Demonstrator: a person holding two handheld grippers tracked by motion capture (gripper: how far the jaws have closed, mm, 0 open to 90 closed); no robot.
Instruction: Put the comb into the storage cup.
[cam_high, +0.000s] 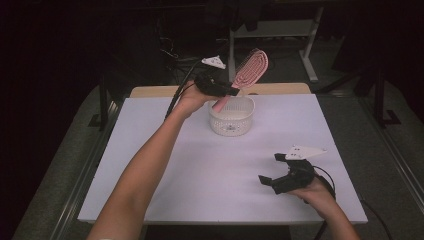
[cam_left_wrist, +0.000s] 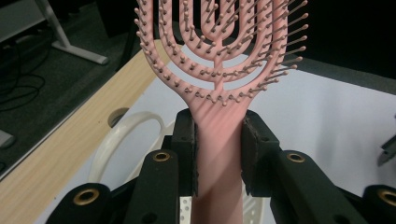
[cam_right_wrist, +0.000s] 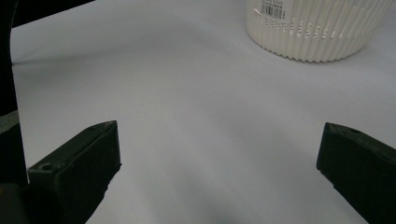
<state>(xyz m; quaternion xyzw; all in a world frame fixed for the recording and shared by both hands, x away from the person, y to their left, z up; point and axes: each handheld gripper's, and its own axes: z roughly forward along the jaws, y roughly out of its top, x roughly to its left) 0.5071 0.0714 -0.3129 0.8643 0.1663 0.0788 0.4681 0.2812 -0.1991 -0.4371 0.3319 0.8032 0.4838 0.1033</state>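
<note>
The high view looked forward and down over the white bench (cam_high: 200, 165); both gripper views sat close, sharing the white ribbed plastic basket (cam_right_wrist: 317, 28).

Left forearm (cam_high: 145, 165) stretched forward across table, left gripper (cam_high: 231, 91) raised at far end, jaws clamped on pink handle (cam_left_wrist: 219, 154). Right hand (cam_high: 317, 192) held low near front right edge, right gripper (cam_high: 272, 170) spread wide, nothing gripped.
</note>
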